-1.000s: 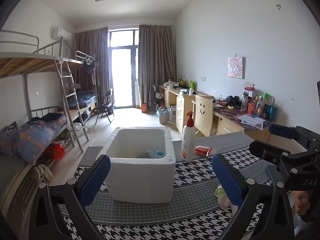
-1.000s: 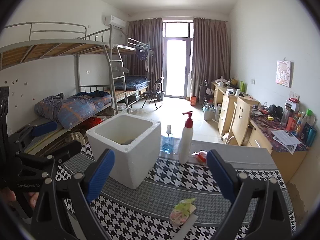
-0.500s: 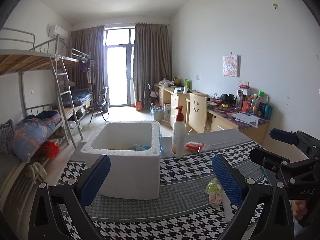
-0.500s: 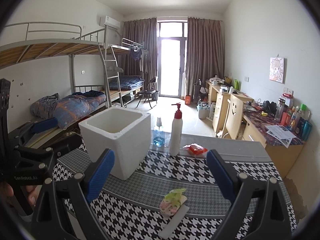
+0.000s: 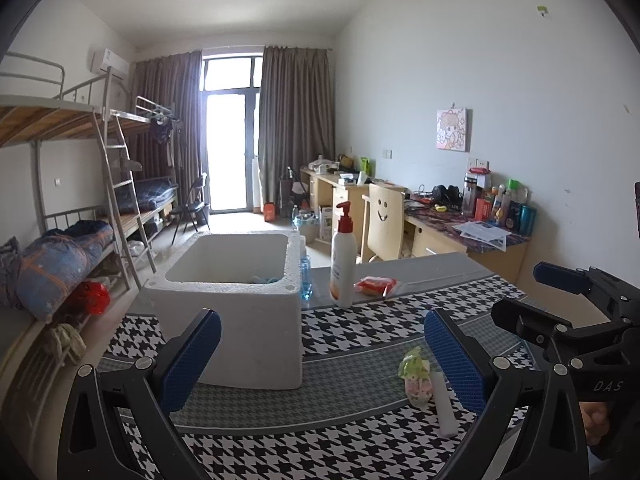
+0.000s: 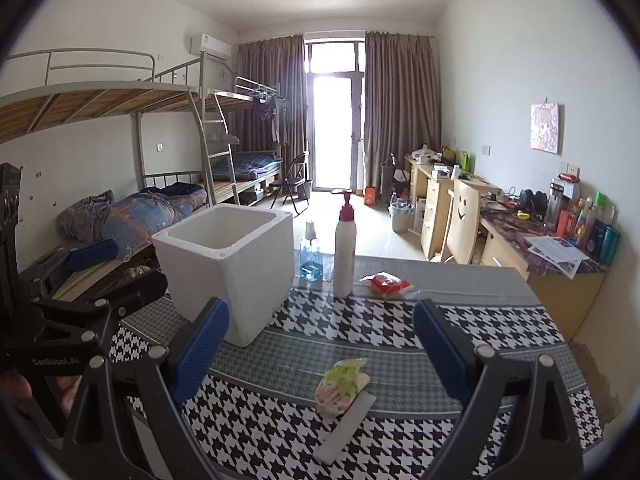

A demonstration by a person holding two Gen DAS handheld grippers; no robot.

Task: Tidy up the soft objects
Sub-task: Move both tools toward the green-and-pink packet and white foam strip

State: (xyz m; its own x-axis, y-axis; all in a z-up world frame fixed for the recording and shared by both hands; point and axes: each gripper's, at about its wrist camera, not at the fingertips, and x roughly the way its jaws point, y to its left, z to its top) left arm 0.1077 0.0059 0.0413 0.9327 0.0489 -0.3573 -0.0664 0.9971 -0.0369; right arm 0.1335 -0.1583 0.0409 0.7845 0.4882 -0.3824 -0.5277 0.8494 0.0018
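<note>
A white foam box (image 5: 236, 312) (image 6: 228, 264) stands on the houndstooth table, with something blue (image 5: 262, 279) just visible inside. A small flowered green-and-pink soft item (image 5: 416, 378) (image 6: 340, 386) lies on the table beside a white foam strip (image 5: 444, 408) (image 6: 346, 430). My left gripper (image 5: 320, 356) is open in front of the box, nothing between its fingers. My right gripper (image 6: 320, 348) is open too, above and just before the flowered item. A red packet (image 5: 376, 285) (image 6: 386, 283) lies farther back.
A white pump bottle (image 5: 343, 268) (image 6: 345, 254) and a small blue spray bottle (image 6: 311, 258) stand behind the box. Bunk beds line the left wall, desks and a chair (image 5: 384, 222) the right. The other gripper shows at each view's edge.
Both views have dropped and pulled back a little: the box, bottles and flowered item sit higher and farther off. Both grippers stay open and empty.
</note>
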